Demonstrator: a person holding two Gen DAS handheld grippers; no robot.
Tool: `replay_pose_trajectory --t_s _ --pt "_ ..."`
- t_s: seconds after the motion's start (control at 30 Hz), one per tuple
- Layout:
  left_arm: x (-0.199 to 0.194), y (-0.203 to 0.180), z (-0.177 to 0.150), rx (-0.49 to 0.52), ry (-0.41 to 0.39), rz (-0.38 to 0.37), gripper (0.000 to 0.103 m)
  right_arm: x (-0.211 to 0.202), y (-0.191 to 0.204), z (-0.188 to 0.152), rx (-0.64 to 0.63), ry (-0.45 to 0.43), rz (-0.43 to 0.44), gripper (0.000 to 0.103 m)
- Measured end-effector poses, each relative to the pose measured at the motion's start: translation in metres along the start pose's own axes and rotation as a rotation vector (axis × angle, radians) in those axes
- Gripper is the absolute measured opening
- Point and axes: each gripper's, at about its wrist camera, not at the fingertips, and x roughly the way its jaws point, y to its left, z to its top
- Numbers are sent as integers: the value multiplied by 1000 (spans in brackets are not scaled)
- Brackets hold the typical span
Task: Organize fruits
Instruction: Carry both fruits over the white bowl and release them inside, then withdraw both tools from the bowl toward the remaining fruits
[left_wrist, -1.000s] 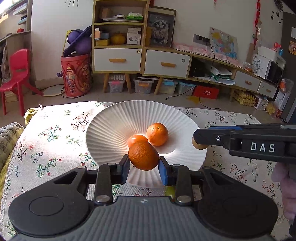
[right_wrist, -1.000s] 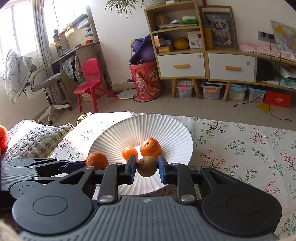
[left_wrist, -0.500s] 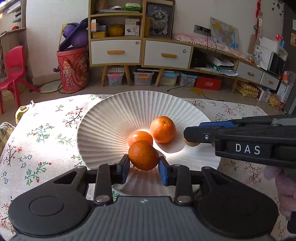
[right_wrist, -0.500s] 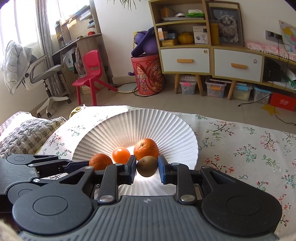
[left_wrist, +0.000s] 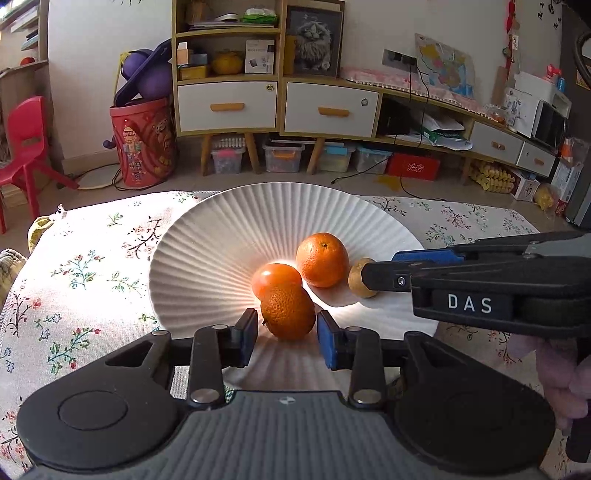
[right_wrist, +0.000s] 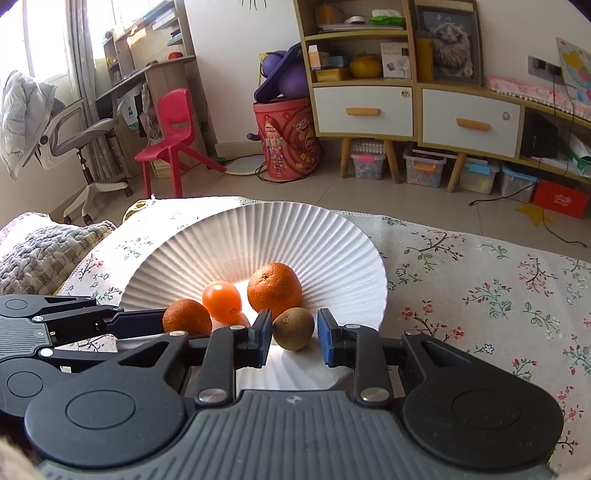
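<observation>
Jaws opening both sides: mandarin (left_wrist: 286, 312), kiwi (right_wrist: 293, 328) w/ plate (left_wrist: 221, 236).

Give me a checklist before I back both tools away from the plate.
1. Mandarin resting on the plate: ok.
2. Left tool jaws opening, pads off the mandarin: ok, gaps are slim.
3. Kiwi resting on the plate: ok.
4. Right tool jaws opening, pads off the kiwi: cannot tell on its left side.
5. Tools apart from each other: ok.
</observation>
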Motion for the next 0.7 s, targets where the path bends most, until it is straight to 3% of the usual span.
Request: replay_pose_trajectory --t_s 0.23,0.7 --pt "-15 1 0 -12 -9 13 37 -12 -3 2 20 -8 -11 41" --pt "-49 3 -12 -4 -17 30 54 -41 4 -8 7 -25 -38 59"
